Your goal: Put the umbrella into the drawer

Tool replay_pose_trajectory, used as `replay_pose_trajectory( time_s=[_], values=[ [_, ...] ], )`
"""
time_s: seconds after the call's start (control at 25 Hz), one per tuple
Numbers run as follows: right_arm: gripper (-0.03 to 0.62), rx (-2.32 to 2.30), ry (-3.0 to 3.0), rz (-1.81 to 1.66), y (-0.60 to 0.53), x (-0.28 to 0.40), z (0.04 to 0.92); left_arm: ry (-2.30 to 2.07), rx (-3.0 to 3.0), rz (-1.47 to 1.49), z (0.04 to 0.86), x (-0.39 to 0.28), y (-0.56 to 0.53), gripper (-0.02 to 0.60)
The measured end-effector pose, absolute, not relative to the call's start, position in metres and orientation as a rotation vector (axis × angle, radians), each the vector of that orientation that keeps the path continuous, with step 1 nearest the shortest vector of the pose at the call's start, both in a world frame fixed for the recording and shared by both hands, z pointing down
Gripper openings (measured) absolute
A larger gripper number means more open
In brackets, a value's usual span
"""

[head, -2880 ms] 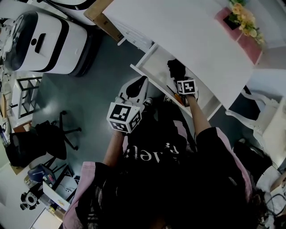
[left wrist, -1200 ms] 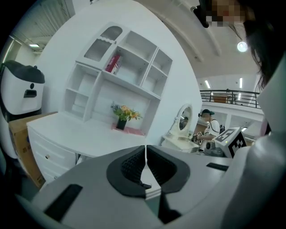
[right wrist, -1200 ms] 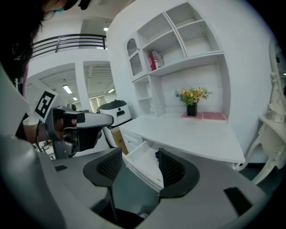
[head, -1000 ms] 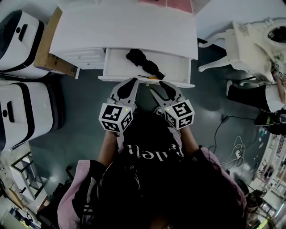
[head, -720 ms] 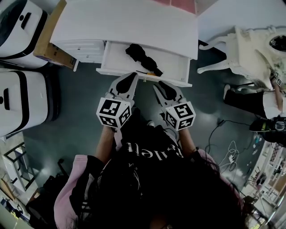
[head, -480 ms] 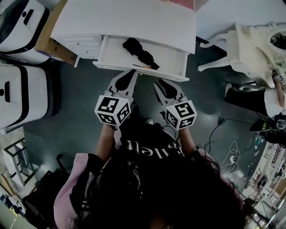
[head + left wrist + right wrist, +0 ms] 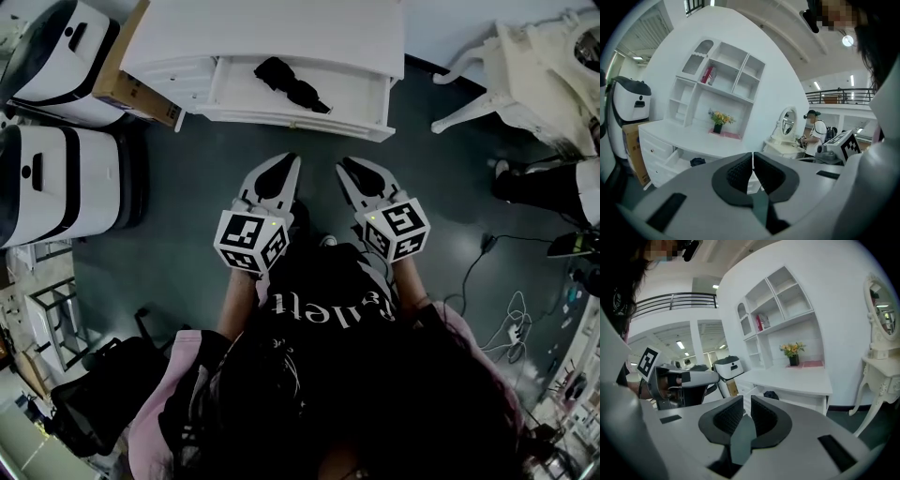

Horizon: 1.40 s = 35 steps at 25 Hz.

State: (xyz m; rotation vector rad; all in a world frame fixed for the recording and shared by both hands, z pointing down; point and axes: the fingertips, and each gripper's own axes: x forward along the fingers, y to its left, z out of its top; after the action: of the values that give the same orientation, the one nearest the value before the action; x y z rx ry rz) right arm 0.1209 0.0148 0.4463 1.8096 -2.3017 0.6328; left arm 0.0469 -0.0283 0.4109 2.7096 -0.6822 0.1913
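The black folded umbrella (image 7: 291,82) lies inside the open drawer (image 7: 281,114) of the white desk (image 7: 281,23), left of the drawer's middle, so the placing itself looks done. The drawer stands pulled out toward the person, probably because nothing has pushed it in yet. Nearer, over the dark floor and well apart from the drawer front, both tools point at it side by side. The left gripper (image 7: 289,164) has its jaws pressed together on nothing. The right gripper (image 7: 347,169) is closing, a slim gap left and nothing between its jaws, which suits hands done with carrying.
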Motion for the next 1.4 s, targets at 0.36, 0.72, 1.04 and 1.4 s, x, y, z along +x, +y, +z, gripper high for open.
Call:
replay_pose_trajectory(
  time_s=[0.36,0.72,1.04,1.4],
  values=[
    [0.066,1.773,-2.357,0.626,0.088,0.113,0.448,-0.762,2.719,0.181,0.408,0.036,0.047,0.023],
    [0.063,1.741,-2.391,0.613,0.123,0.098,0.44,-0.778,2.735,0.184,0.399,0.023,0.091,0.023],
    [0.063,1.738,-2.387,0.624,0.142,0.089,0.44,-0.783,2.74,0.174,0.397,0.014,0.109,0.023],
    [0.063,1.733,-2.378,0.633,0.155,0.083,0.443,-0.769,2.746,0.195,0.4,0.009,0.125,0.023]
  ],
)
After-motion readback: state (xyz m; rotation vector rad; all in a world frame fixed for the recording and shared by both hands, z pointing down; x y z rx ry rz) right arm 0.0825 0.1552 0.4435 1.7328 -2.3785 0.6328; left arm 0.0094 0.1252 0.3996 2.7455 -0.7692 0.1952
